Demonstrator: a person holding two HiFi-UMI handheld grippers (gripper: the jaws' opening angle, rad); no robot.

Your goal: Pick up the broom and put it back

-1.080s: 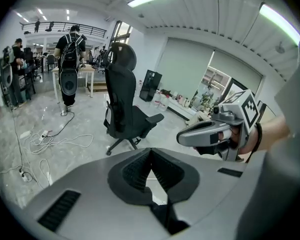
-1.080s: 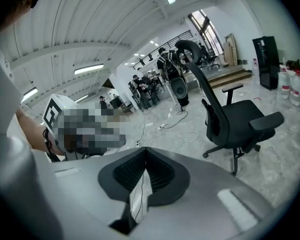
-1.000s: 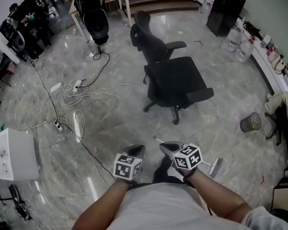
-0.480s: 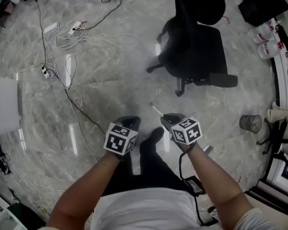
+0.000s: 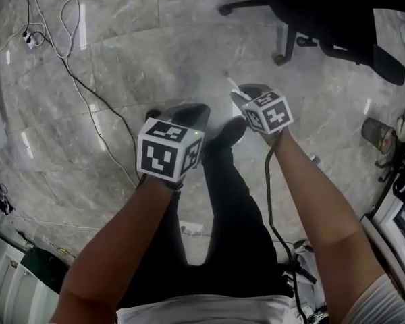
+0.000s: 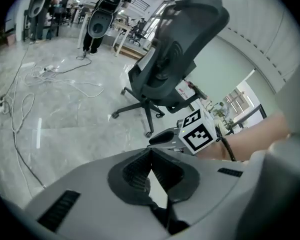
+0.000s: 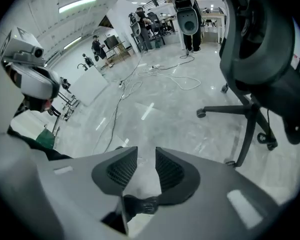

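Of the broom I see only the thin white tip of its handle [image 5: 228,80], lying on the grey marble floor just ahead of my right gripper [image 5: 245,93]; the rest is hidden under that gripper and arm. The right gripper's jaws are opening, with a clear gap and only floor between them in the right gripper view [image 7: 146,160]. My left gripper [image 5: 189,115] hangs beside it to the left, over the person's dark shoe [image 5: 226,132]. Its jaws [image 6: 149,153] meet at the tips, shut on nothing. The right gripper's marker cube [image 6: 197,131] shows in the left gripper view.
A black wheeled office chair [image 5: 324,12] [image 6: 175,49] [image 7: 260,49] stands close ahead on the right. Cables [image 5: 61,19] trail across the floor at the left. A round mesh bin [image 5: 376,133] sits at the right edge. The person's legs [image 5: 236,221] fill the lower middle.
Both grippers have come down toward the floor and the head view has swung steeply down. The chair has slid to the top edge and the broom head has dropped out of sight.
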